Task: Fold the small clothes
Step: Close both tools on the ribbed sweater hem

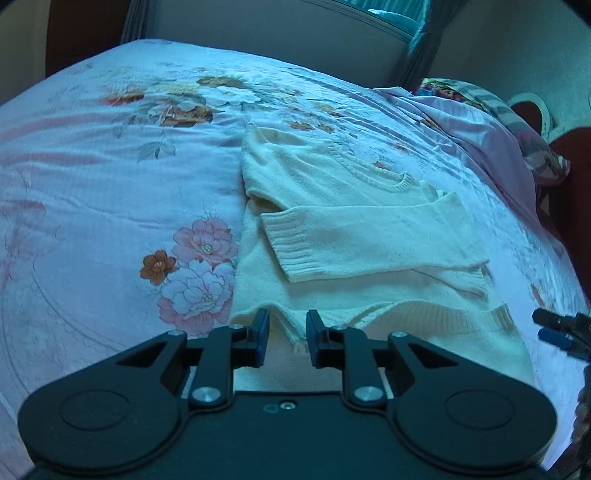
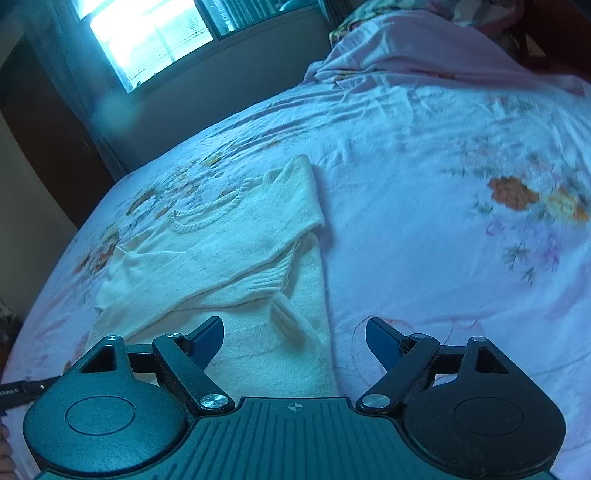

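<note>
A cream knitted sweater [image 1: 354, 229] lies flat on the bed [image 1: 110, 184], on a pink floral bedsheet [image 2: 443, 221], with both sleeves folded across its chest so the ribbed cuffs overlap near the middle. The left gripper [image 1: 287, 334] angles down toward the sweater's near hem; its jaws stand a narrow way apart, with nothing pinched between them, the hem's edge showing just beyond the tips. The right gripper [image 2: 294, 334] also tilts downward, over the sweater's lower right corner, its jaws spread wide and empty. A window [image 2: 147, 33] glows behind the bed, and crumpled bedding [image 2: 424, 48] lies at the far end.
</note>
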